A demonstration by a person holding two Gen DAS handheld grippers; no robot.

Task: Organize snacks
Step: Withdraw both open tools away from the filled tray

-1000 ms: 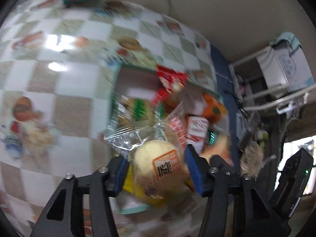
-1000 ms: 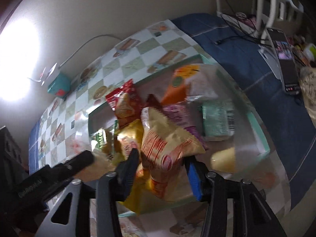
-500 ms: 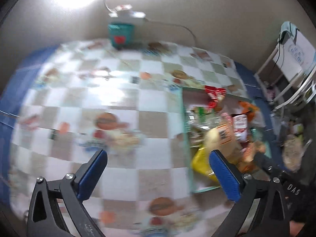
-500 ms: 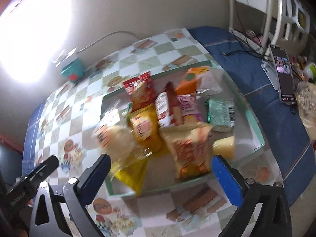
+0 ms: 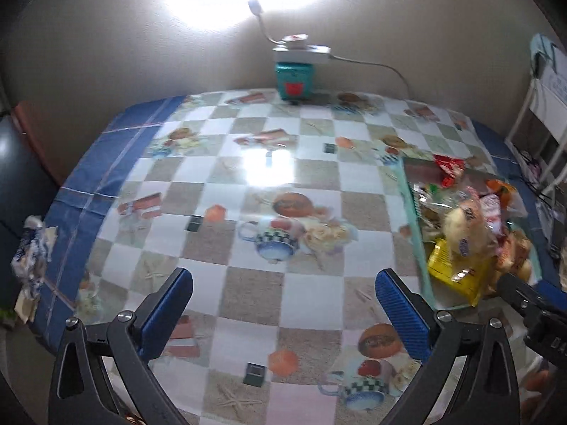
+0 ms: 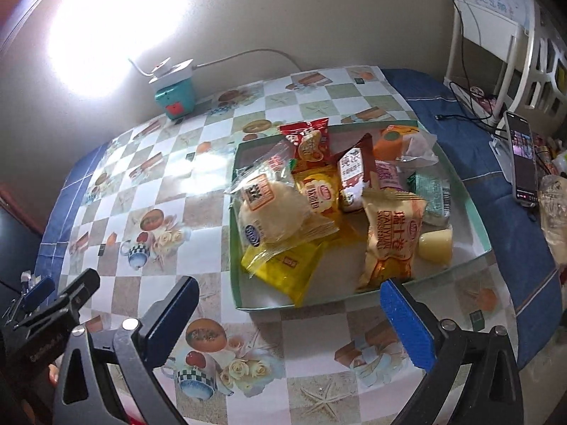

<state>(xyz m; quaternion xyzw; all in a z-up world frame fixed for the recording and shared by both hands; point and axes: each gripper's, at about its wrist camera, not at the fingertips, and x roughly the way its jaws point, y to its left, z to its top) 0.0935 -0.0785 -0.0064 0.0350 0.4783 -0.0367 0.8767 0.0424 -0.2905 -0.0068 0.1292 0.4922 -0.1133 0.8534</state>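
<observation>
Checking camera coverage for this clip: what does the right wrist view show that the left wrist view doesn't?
Only the right wrist view shows the phone on the blue cloth and the green packet in the tray. Only the left wrist view shows crumpled wrappers at the table's edge. Both show the tray of snacks, the teal box by the wall, and an open, empty hand-held gripper.

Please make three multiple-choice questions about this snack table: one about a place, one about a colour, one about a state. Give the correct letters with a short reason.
1. Where do the snack packs lie?
A. in the tray
B. on the blue cloth
C. on the chair

2. What colour is the small box by the wall?
A. teal
B. black
C. pink

3. How is the right gripper?
A. shut on a pack
B. open, empty
C. out of view

Key: 1 A, the packs fill the tray; 2 A, the small box is teal with a red patch; 3 B, the right gripper has wide jaws with only tablecloth between.
</observation>
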